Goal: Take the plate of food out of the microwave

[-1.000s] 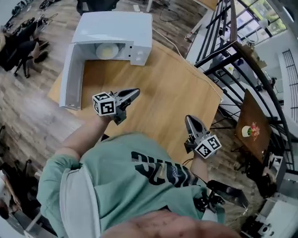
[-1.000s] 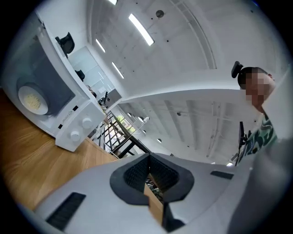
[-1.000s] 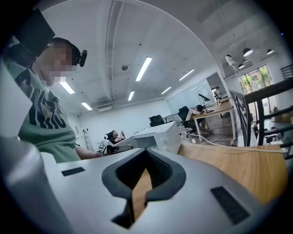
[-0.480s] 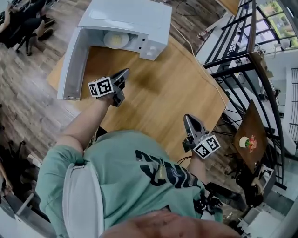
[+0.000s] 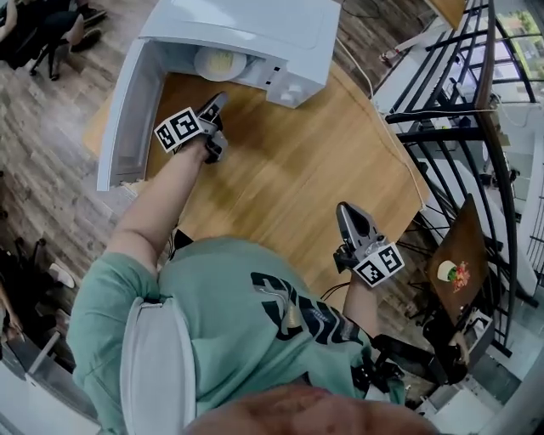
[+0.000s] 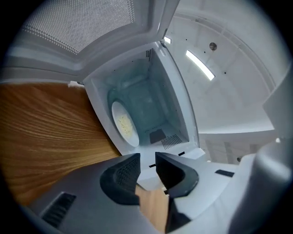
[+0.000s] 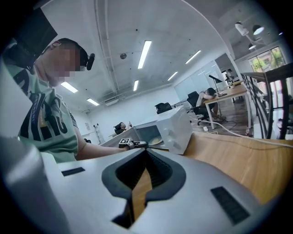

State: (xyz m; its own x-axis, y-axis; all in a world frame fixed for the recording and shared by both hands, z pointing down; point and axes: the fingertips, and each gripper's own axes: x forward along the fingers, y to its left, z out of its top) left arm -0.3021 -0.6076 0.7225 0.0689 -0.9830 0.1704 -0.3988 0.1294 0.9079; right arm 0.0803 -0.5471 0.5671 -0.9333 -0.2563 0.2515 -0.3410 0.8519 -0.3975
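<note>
Risk: our left gripper (image 5: 218,102), only a slit wide, could shove the plate (image 6: 124,123) deeper or spill its food unless we widen | right gripper (image 7: 145,153) by our body, jaws together, empty | left arm outstretched, jaws just opening, nothing between | plate sits inside the open microwave (image 5: 255,25)

Bright, even indoor light, ceiling strip lights (image 7: 144,54) glaring, heavy fisheye warp, dark vignetted corners, near foreground soft.
</note>
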